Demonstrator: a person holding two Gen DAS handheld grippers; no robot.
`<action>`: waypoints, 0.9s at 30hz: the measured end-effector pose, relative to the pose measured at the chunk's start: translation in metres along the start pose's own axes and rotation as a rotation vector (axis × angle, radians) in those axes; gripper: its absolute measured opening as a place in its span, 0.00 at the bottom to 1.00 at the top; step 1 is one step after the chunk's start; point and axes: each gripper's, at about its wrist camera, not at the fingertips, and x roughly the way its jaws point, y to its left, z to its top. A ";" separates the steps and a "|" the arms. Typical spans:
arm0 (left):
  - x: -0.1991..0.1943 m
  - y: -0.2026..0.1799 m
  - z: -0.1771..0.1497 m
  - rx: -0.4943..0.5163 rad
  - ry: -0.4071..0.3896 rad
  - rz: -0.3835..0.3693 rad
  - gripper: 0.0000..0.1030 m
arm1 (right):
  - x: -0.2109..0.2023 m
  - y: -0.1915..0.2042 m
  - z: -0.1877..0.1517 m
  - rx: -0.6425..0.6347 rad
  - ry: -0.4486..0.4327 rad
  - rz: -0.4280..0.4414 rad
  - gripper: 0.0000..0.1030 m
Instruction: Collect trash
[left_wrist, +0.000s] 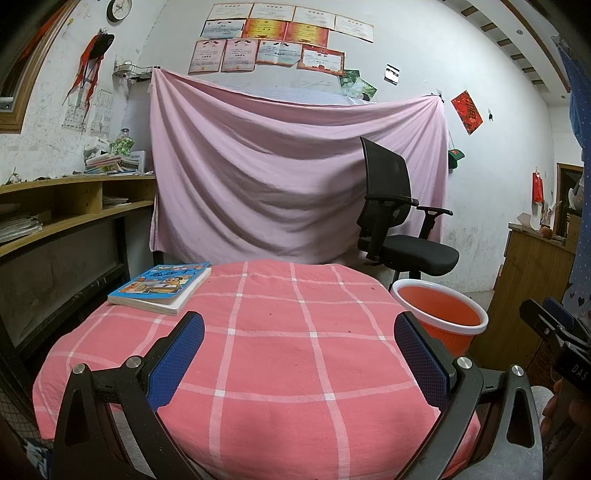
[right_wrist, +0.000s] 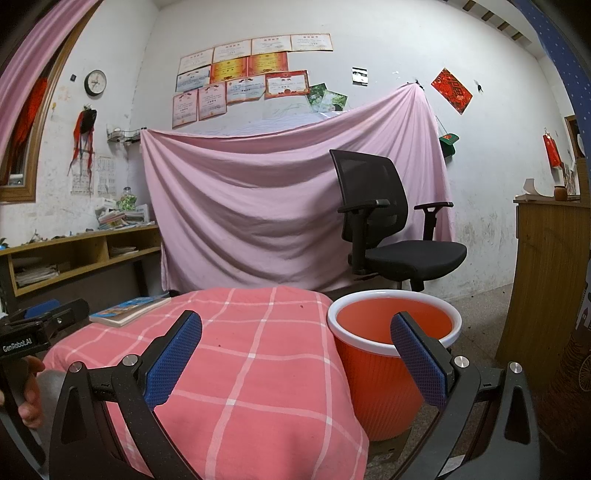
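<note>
Orange bin (right_wrist: 384, 369) with white rim, standing on the floor just right of the table, inside apparently empty; seen again at the right edge of the table from the left wrist (left_wrist: 441, 319). No loose trash to be made out on the pink checked tablecloth (left_wrist: 266, 350). Blue picture book (left_wrist: 162, 282) lying flat at the far left corner of the cloth, well apart from the bin. Left gripper (left_wrist: 295, 354) hovering over the near part of the cloth, jaws wide, nothing between them. Right gripper (right_wrist: 295, 354) near the table's right edge, jaws likewise wide and holding nothing, right finger pad (right_wrist: 417, 358) in front of the bin. Farther back, black office chair (right_wrist: 388, 229) before a draped pink sheet (right_wrist: 258, 206) on the wall.
</note>
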 end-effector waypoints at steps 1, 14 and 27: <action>0.000 0.000 0.000 0.000 0.000 0.000 0.98 | 0.000 0.000 0.000 0.000 0.000 0.000 1.00; 0.001 0.003 0.000 0.001 -0.002 0.001 0.98 | 0.000 0.000 0.000 0.000 0.002 0.000 1.00; 0.001 0.003 -0.001 0.001 -0.001 0.001 0.98 | 0.000 0.001 0.001 0.001 0.001 0.000 1.00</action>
